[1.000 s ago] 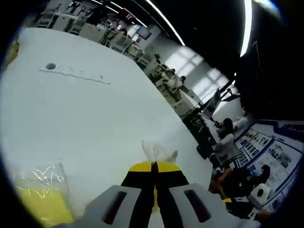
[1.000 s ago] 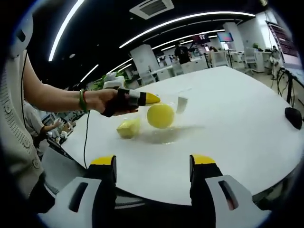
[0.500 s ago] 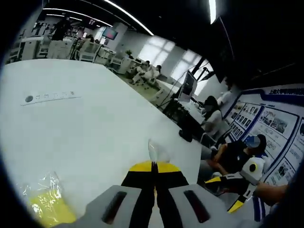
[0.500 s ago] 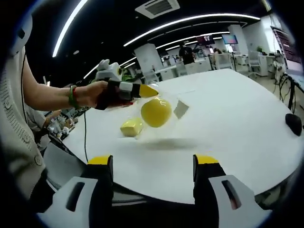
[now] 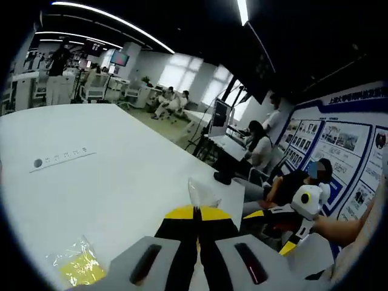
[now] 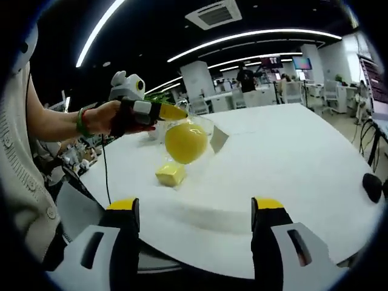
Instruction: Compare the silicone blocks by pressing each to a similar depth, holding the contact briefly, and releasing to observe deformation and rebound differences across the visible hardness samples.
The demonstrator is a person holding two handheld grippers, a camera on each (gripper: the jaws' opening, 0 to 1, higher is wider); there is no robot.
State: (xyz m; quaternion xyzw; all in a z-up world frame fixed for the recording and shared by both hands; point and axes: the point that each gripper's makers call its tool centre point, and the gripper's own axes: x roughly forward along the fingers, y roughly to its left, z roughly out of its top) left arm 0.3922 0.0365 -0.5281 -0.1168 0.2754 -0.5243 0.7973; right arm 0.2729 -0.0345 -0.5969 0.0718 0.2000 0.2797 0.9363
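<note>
My left gripper (image 5: 196, 210) is shut on the top edge of a clear plastic bag (image 5: 199, 191). In the right gripper view the left gripper (image 6: 177, 113), held by a hand, lifts that bag with a round yellow silicone piece (image 6: 185, 141) and a white tag (image 6: 218, 139) inside, hanging clear of the white table (image 6: 285, 157). A yellow square block (image 6: 171, 174) lies on the table just below it; it lies in clear wrap (image 5: 79, 269) in the left gripper view. My right gripper (image 6: 195, 209) is open at the table's near edge, holding nothing, and appears as (image 5: 273, 230).
A black rounded object (image 6: 371, 185) lies near the table's right edge. A flush socket strip (image 5: 60, 160) is set into the tabletop. Several seated people and desks (image 5: 260, 151) lie beyond the table. The person's arm and sleeve (image 6: 36, 127) are at the left.
The left gripper has raised the bag, so the round yellow piece now hangs higher above the table. The square block stays on the table. The right gripper stays open.
</note>
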